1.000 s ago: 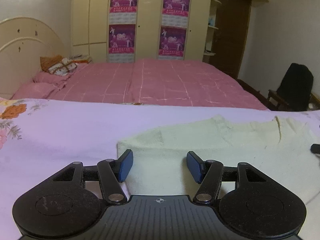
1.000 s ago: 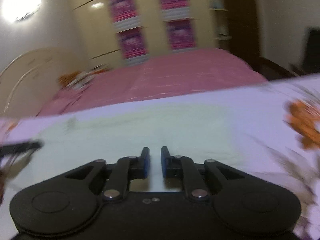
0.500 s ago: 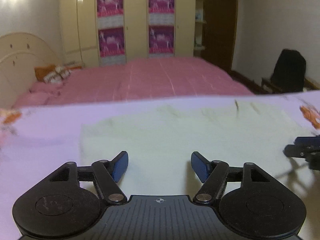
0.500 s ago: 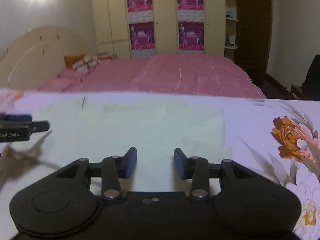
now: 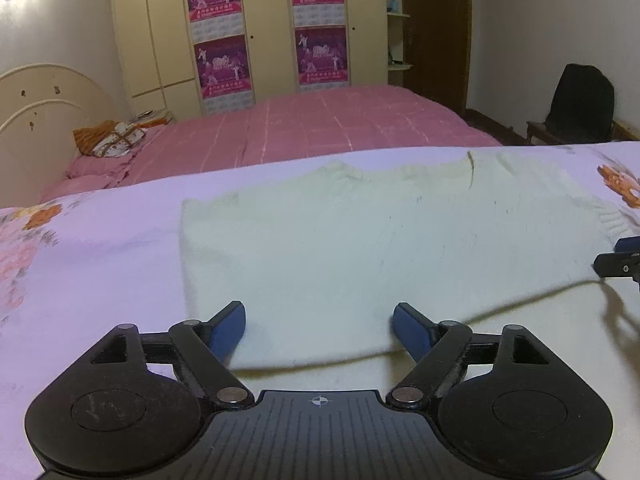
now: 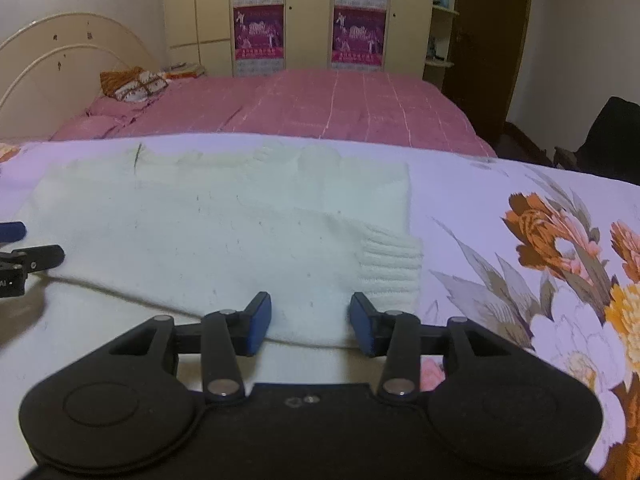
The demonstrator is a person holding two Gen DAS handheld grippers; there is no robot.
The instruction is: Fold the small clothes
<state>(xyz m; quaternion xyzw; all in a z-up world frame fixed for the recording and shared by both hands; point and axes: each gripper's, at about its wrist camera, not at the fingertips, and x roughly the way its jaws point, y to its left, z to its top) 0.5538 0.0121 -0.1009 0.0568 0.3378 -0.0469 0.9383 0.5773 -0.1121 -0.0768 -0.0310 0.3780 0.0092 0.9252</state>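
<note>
A cream knitted sweater [image 5: 360,248] lies partly folded on the floral bedsheet [image 6: 500,200]; the left gripper [image 5: 319,326] and right gripper [image 6: 310,322] hover released at its near edge — probably lining up the next fold.

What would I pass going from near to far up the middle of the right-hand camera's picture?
Right gripper → cream knitted sweater → floral lilac sheet → pink bed → wardrobe with purple posters.

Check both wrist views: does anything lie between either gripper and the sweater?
Nothing visible does. The left gripper and right gripper are both open, each at the near edge of the sweater, which lies on the floral sheet.
</note>
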